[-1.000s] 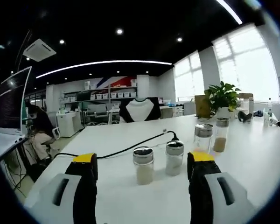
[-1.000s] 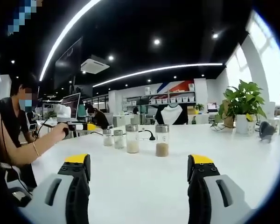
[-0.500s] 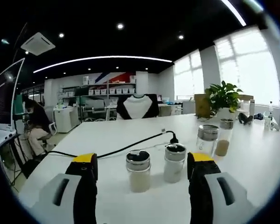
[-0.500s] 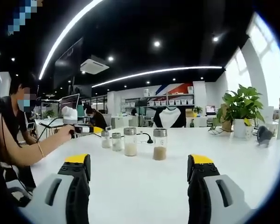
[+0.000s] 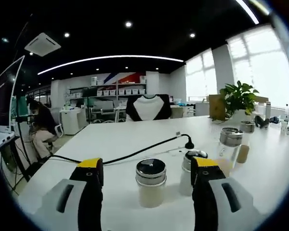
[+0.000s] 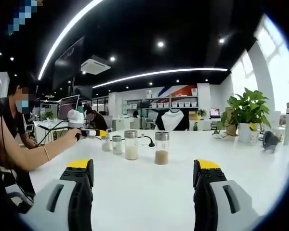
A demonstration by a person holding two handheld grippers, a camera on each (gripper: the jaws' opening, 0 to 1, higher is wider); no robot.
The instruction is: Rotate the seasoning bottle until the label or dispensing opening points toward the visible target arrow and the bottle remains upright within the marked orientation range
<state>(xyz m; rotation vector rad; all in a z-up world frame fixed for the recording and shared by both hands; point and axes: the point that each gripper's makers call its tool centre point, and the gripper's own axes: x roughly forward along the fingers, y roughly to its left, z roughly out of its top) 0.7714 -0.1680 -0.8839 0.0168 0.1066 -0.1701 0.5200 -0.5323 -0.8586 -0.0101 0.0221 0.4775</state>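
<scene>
Four glass seasoning bottles with metal lids stand upright in a row on the white table [image 5: 111, 139]. In the left gripper view, the nearest bottle [image 5: 151, 184], holding pale powder, stands a little ahead, in line with the gap between the jaws of my open left gripper [image 5: 147, 166]. A second bottle [image 5: 189, 168] is partly hidden behind the right jaw. Beyond it are a third bottle [image 5: 229, 143] and a brown-filled bottle [image 5: 244, 139]. My right gripper [image 6: 143, 166] hangs open over bare table, well short of the row [image 6: 131, 145]. The brown-filled bottle [image 6: 161, 148] stands at the row's right end.
A black cable [image 5: 135, 154] runs across the table behind the bottles. A potted plant [image 5: 238, 98] and small items stand at the far right. A person's arm [image 6: 33, 154] reaches in from the left and holds the left gripper [image 6: 89, 132]. Another person [image 5: 38, 127] sits at a desk behind.
The left gripper has moved closer to the bottles, so the nearest one now looms larger, in line with the gap between its jaws. The right gripper view has barely shifted.
</scene>
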